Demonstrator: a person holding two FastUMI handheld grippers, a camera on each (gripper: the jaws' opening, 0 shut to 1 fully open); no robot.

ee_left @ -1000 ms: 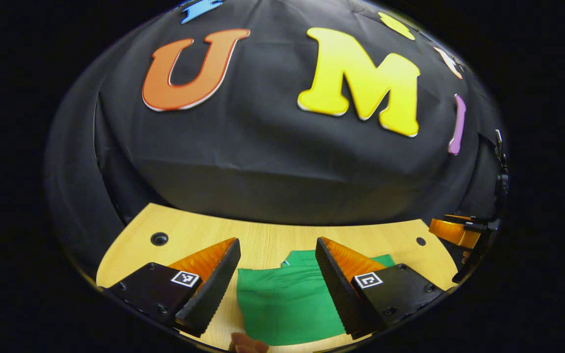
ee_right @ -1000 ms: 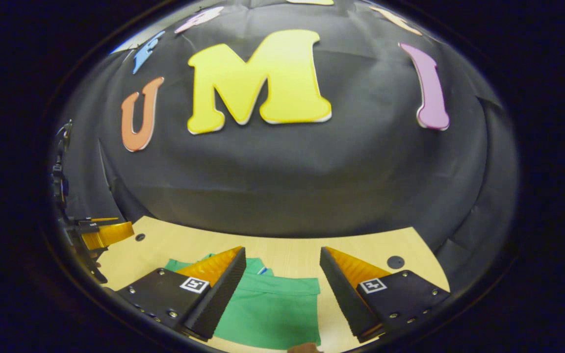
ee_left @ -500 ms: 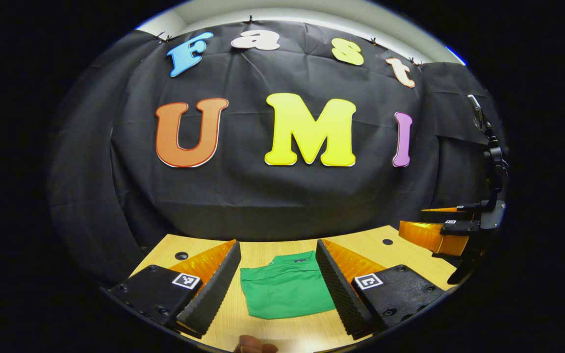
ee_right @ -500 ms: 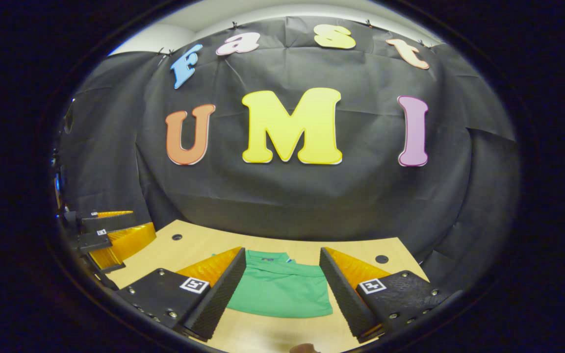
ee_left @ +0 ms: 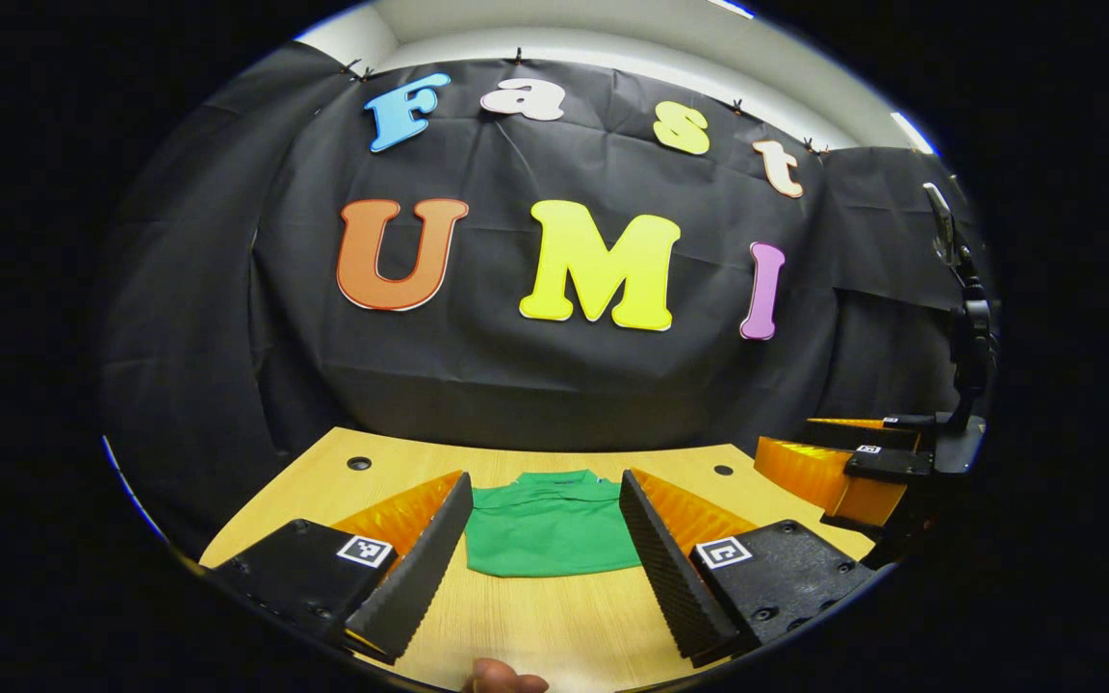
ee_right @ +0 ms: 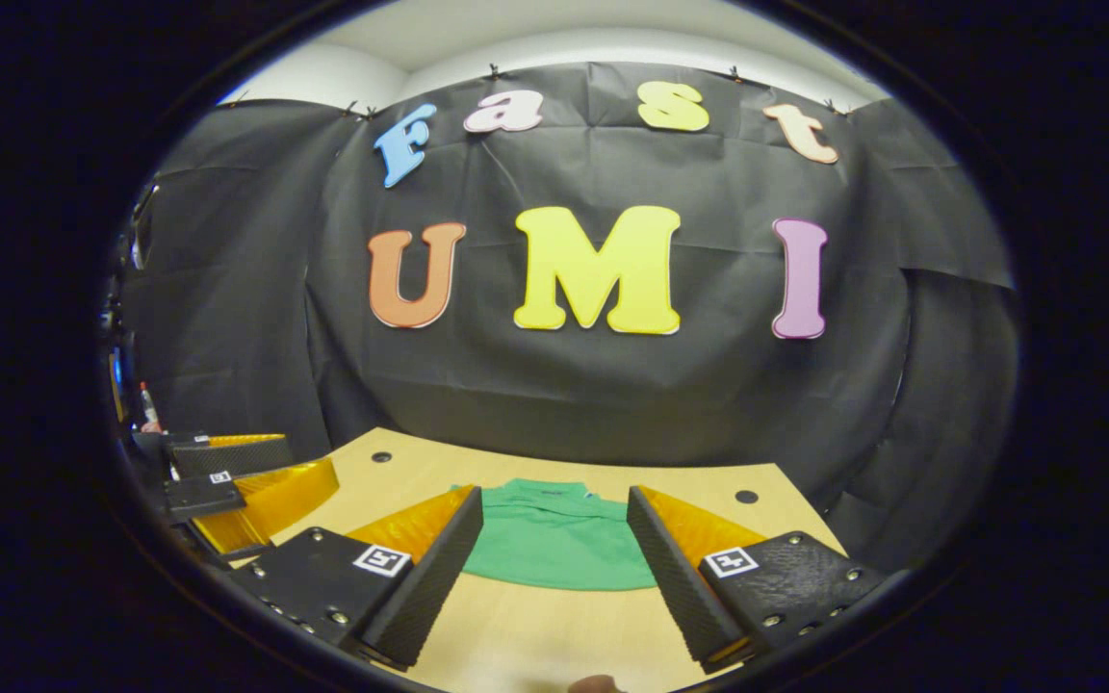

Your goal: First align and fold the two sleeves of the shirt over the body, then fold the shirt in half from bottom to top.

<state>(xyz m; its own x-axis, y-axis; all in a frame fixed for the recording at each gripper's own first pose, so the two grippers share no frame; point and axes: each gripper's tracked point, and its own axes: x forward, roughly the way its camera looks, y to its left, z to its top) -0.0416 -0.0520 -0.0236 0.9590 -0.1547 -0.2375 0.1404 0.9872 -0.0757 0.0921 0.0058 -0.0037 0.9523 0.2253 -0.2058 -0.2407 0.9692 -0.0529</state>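
Green polo shirt [ee_left: 550, 529] folded flat on table [ee_left: 535, 626]: soft, light, limp. Best pinched at a hem corner. Left gripper [ee_left: 545, 558], right gripper [ee_right: 554, 568]: fingers spread, empty.

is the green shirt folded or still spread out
Folded: the green shirt lies as a compact rectangle on the table, collar at the far edge, no sleeves sticking out.
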